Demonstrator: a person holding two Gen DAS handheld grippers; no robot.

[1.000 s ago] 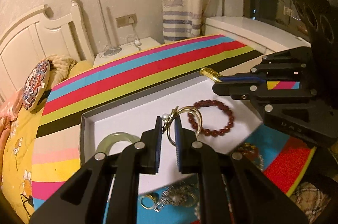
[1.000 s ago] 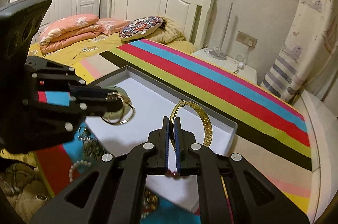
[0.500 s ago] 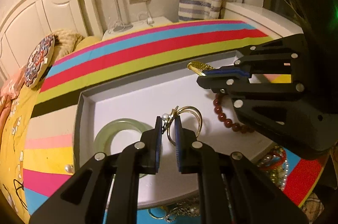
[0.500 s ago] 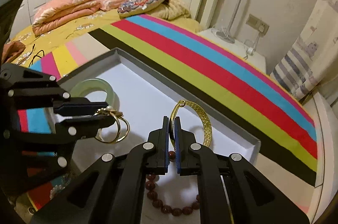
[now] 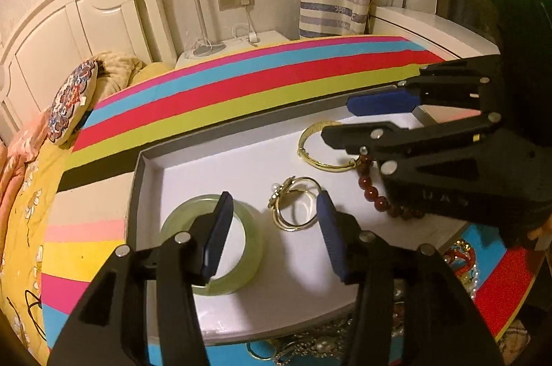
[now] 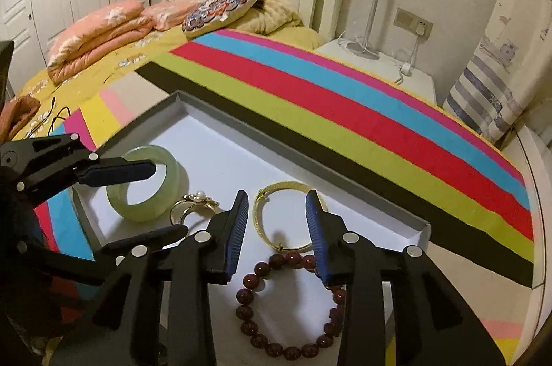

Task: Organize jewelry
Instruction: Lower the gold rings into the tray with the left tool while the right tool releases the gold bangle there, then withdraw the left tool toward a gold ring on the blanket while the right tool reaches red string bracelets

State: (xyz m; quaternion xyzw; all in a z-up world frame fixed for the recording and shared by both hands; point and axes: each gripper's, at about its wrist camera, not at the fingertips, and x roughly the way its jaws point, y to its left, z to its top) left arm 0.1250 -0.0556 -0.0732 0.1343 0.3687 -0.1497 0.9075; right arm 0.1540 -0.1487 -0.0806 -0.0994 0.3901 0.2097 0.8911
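Note:
A shallow grey tray (image 5: 138, 179) (image 6: 220, 121) with a white floor lies on the striped cloth. In it lie a pale green jade bangle (image 5: 253, 248) (image 6: 172, 179), gold rings with a pearl flower (image 5: 293, 207) (image 6: 193, 204), a gold bangle (image 5: 310, 152) (image 6: 279, 214) and a dark red bead bracelet (image 5: 376, 197) (image 6: 276, 310). My left gripper (image 5: 272, 228) (image 6: 162, 197) is open and empty just above the gold rings. My right gripper (image 6: 276, 224) (image 5: 341, 121) is open and empty above the gold bangle.
More loose jewelry (image 5: 310, 348) lies on the cloth in front of the tray, with red and pearl pieces (image 5: 462, 259) at the right. A bed with pillows (image 6: 103, 35) and a white nightstand (image 6: 379, 62) stand behind.
Both grippers have opened. The gold rings left my left gripper and the gold bangle left my right gripper; both now lie on the tray floor.

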